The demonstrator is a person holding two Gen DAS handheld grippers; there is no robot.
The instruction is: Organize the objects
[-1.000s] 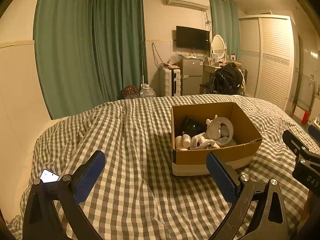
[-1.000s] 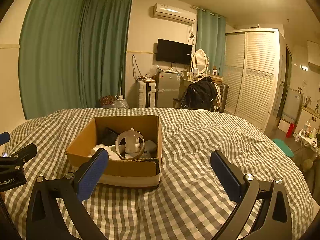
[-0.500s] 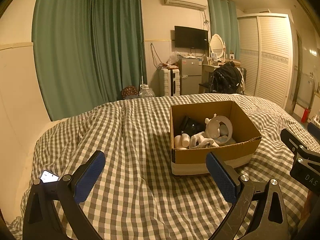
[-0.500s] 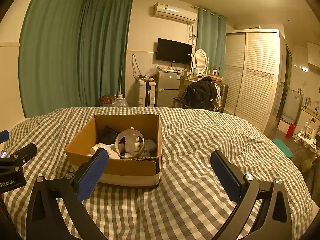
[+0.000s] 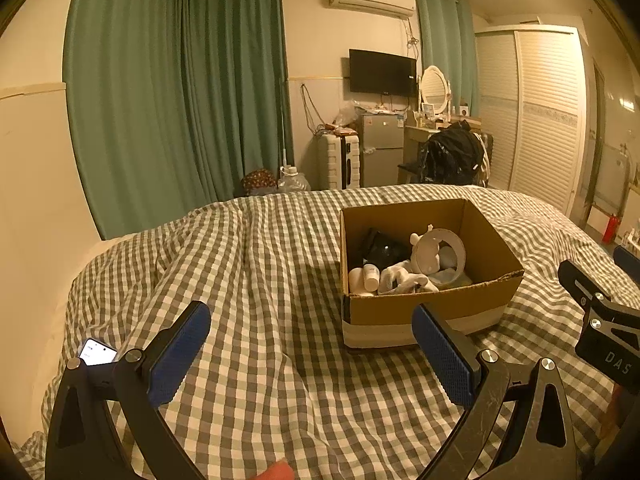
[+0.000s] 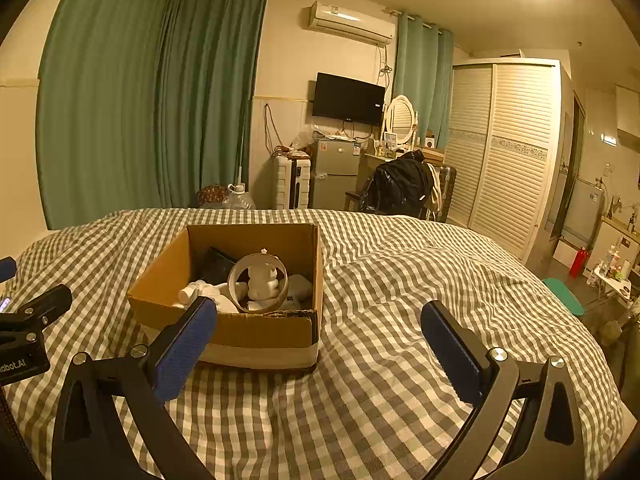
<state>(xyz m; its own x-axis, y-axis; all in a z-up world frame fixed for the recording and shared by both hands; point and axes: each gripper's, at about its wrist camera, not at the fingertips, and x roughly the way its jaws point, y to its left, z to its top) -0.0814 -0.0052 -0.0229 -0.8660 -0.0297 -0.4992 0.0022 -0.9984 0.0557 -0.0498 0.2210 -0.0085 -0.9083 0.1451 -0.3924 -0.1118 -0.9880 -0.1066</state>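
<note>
Little changes across the last second; the left wrist view drifts a touch, so the cardboard box (image 5: 428, 312) sits slightly lower and nearer in it than a second ago, while the right wrist view holds almost exactly as it was; nothing in the box shifts and neither gripper takes anything up; for the task this means no object changes place in this span.

The box stands on the checked bed cover (image 5: 260, 280), open at the top; inside lie a white figurine within a ring-shaped frame (image 6: 260, 282), a small white bottle (image 5: 370, 276), a crumpled white cloth (image 5: 402, 282) and a dark item (image 5: 384, 248) against the far wall, too dim to name; the things are gathered in the box, which fits both a sorting that is over and one in which they are to be taken out, and the frames do not settle which.

The left gripper (image 5: 310, 354) hovers with its jaws wide and nothing between them; the box lies ahead and to its right, its near wall just beyond the right pad; the right gripper (image 6: 320, 344) also holds its jaws wide and empty, the box ahead and to its left, its near wall behind the left pad; a lit phone (image 5: 98, 351) lies on the cover by the left gripper.
</note>
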